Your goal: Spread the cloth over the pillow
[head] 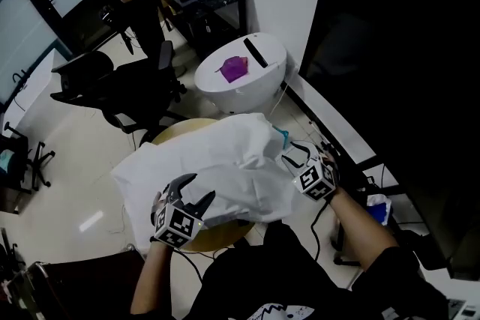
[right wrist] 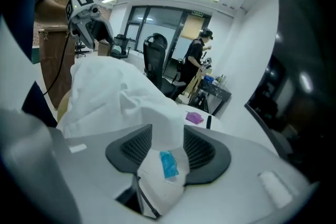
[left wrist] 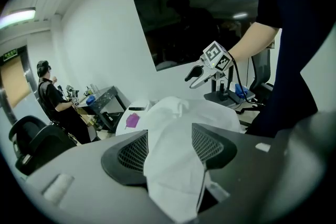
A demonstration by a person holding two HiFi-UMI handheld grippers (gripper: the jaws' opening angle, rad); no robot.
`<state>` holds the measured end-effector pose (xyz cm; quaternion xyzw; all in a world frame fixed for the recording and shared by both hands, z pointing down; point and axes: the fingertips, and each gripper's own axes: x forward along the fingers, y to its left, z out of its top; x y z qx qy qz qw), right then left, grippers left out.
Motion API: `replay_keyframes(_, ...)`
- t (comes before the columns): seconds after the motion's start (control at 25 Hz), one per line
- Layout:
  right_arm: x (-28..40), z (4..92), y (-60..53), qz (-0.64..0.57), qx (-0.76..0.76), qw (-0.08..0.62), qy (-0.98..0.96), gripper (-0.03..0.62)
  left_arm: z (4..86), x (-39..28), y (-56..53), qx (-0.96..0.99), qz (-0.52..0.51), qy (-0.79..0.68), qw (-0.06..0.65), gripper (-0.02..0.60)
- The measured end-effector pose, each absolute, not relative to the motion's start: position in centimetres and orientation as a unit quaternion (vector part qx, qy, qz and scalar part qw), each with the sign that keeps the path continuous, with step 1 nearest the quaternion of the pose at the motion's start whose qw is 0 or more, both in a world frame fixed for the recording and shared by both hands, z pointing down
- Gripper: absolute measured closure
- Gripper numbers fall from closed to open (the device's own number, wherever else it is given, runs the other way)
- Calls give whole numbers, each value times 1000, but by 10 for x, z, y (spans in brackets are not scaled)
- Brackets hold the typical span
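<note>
Two grippers: left gripper (head: 196, 189) and right gripper (head: 294, 155) each pinch an edge of the cloth (head: 232, 161) between their pads; neither is empty.
Cloth position: heaped in wrinkles on top of the pillow (head: 139, 172), which sits on the round table (head: 225, 236); blue tag (right wrist: 168, 164) lies at the right-hand grip.
Done: cloth gripped at two edges and lying over the pillow.
Left: judged roughly halfway. Draw the edges apart, flatten the folds, let go.
Uncertain: white on white, so the pillow outline is hard to trace.
</note>
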<state>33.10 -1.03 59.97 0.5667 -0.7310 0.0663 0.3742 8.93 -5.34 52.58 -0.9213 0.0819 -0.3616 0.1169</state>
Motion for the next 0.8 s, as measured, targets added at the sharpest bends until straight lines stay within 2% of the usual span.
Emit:
replay_keyframes(0.16, 369, 637, -15, 102, 553, 394, -727, 395, 546, 111, -47, -912, -391, 81, 92, 328)
replay_keyframes(0.24, 378, 657, -20, 133, 544, 381, -736, 395, 557, 122, -43, -908, -403, 82, 82, 328)
replay_keyframes(0.52, 374, 696, -43, 254, 520, 279, -767, 395, 598, 138, -40, -886, -451, 89, 62, 328)
replay_keyframes(0.8, 363, 714, -55, 443, 478, 112, -750, 399, 614, 144, -35, -880, -466, 88, 38, 328)
